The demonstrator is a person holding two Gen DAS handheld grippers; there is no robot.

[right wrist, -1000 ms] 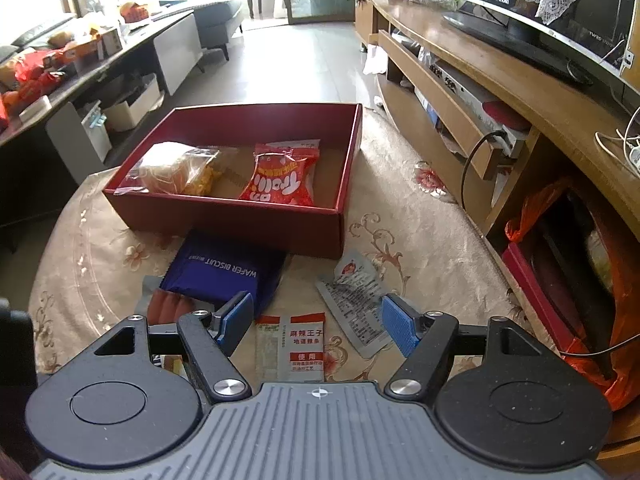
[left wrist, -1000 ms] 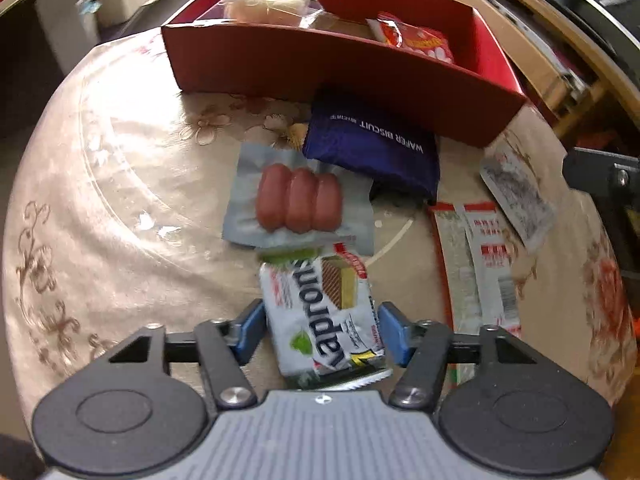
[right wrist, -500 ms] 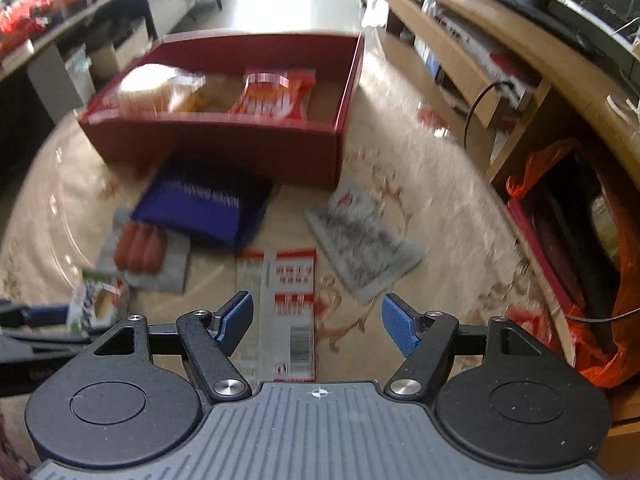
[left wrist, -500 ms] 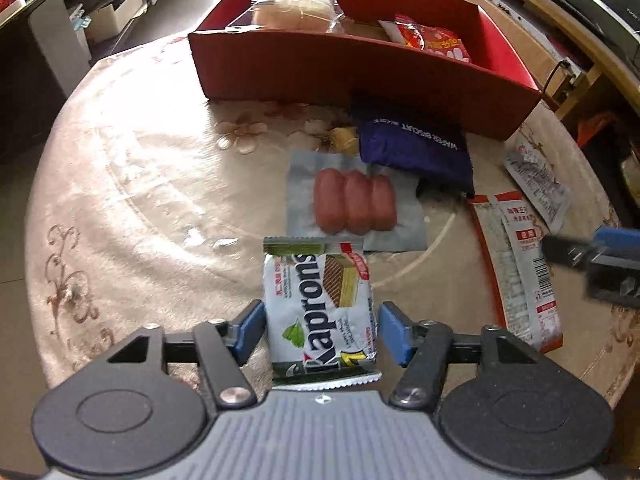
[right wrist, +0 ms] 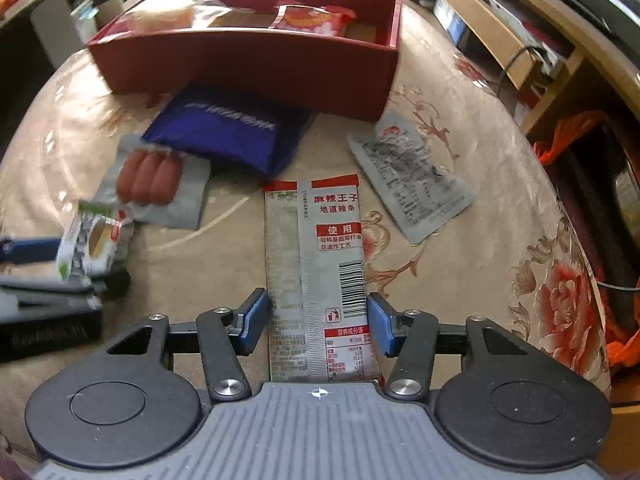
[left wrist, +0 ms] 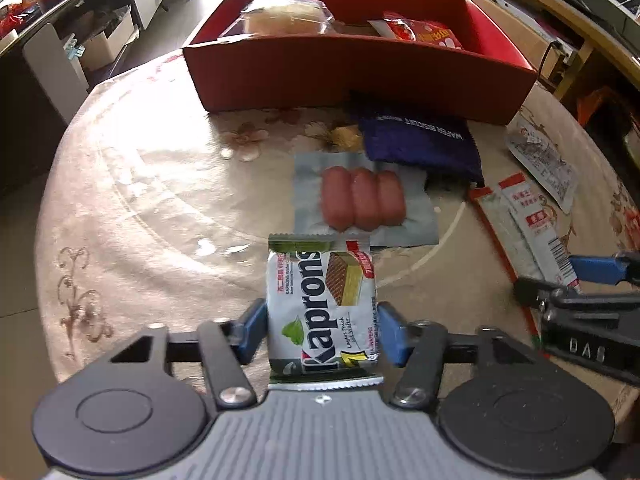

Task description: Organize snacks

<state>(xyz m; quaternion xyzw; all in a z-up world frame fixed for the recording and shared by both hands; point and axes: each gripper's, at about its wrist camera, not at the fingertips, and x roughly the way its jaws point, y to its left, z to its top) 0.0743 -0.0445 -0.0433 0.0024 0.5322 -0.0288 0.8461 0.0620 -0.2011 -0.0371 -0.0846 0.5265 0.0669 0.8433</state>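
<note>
1. Your left claw (left wrist: 322, 330) is closing on the white-and-green foil wafer packet printed "Kaprons" (left wrist: 322, 304). Half a second ago its blue pads stood clear on both sides; now they sit against the packet's long edges, so it looks gripped, though its far end may rest on the tabletop (left wrist: 160, 208).
2. Your right claw (right wrist: 318, 320) has come down from a high look over the scene and is closing around the long silver-and-red spicy-strip sachet with a barcode (right wrist: 316, 248). A second ago nothing lay between its pads. Now the sachet fills the gap, pads at or just touching its edges; I can't be sure they press yet, since that sachet lies flat on the cloth.
3. That gives you two snacks taken up at once, one per hand, both at the near edge of the round tabletop.
4. The open red cardboard box (left wrist: 360, 76) sits at the far side and already holds a clear bag of pale buns (left wrist: 286, 20) and a red crisp bag (left wrist: 420, 34).
5. Left outside the box: the dark blue wafer-biscuit pouch (left wrist: 420, 144) against the box's front wall, the grey vacuum pack of three sausages (left wrist: 362, 198) just beside it, and the crumpled grey printed sachet (right wrist: 408, 172) to the right.
6. I judge lifting both packets toward the box comes next; confirm the right grip first.
</note>
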